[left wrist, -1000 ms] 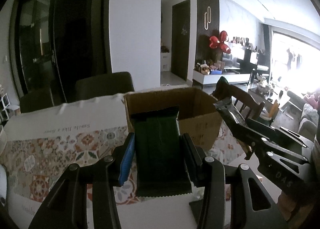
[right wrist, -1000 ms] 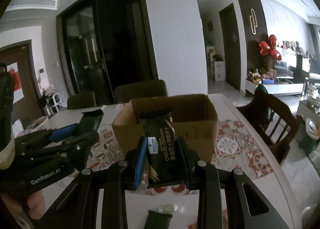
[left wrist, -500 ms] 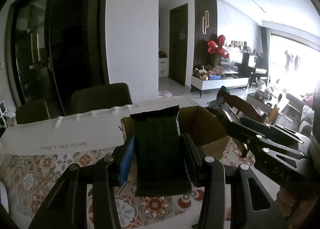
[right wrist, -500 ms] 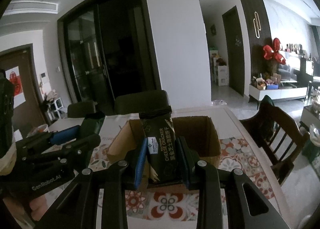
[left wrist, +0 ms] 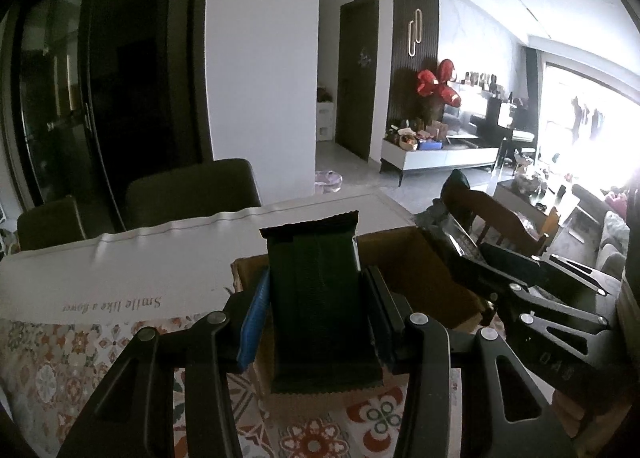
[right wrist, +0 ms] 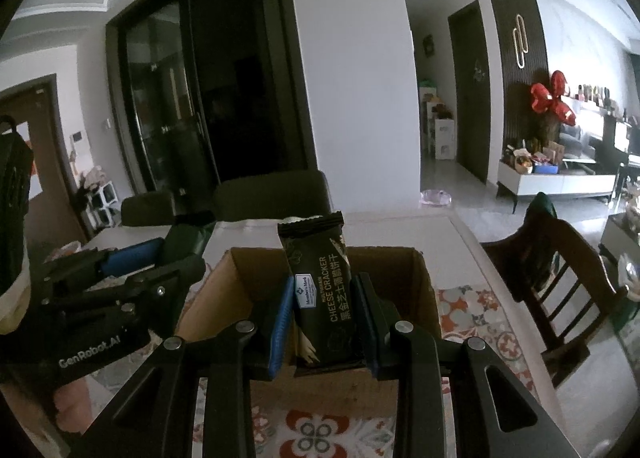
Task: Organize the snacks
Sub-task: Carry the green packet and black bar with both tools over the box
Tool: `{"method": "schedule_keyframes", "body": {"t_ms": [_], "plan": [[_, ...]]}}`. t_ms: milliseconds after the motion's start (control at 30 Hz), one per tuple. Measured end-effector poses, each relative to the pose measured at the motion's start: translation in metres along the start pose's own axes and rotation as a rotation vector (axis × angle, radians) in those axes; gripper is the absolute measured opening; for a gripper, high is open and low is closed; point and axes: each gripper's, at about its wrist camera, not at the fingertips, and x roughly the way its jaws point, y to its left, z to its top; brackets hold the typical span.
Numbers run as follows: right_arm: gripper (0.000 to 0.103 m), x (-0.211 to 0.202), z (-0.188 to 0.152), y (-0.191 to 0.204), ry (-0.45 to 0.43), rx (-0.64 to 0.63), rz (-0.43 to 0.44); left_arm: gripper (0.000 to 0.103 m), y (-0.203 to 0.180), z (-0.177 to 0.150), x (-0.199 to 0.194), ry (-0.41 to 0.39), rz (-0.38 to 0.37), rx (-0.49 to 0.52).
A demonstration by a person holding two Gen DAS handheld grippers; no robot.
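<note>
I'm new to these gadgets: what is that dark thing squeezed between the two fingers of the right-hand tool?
A black cheese cracker packet, held upright by the right gripper in front of the open cardboard box; right wrist view.

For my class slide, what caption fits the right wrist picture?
Right gripper holds a cheese cracker packet above the cardboard box.

1. The worktop [right wrist: 460,234] is pale, and its bare far edge shows beyond the cloth.
2. A floral-patterned tablecloth [left wrist: 60,362] in red and grey covers it; its white border reads "Smile like a flower".
3. An open cardboard box [right wrist: 424,298] stands on the cloth.
4. Dark chairs [left wrist: 192,189] stand at the far side; a wooden chair [right wrist: 560,282] stands at the right.
</note>
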Motion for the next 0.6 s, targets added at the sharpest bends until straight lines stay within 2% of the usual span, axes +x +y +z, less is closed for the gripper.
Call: {"method": "schedule_keyframes", "body": {"t_ms": [300,467,567,600], "plan": [[0.032,0.035,0.003,-0.012,0.062,0.008,-0.029,0.046,0.004,0.005,0.040,0.065,-0.025,-0.002],[0.032,0.046,0.003,-0.017,0.085,0.012,-0.048,0.047,0.004,0.003,0.054,0.102,-0.012,0.005],[0.034,0.051,0.001,-0.020,0.093,0.014,-0.062,0.053,0.002,0.002,0.053,0.098,0.005,0.017],[0.043,0.052,0.000,-0.022,0.096,0.019,-0.065,0.059,0.001,0.002,0.052,0.097,0.010,0.019]]}}
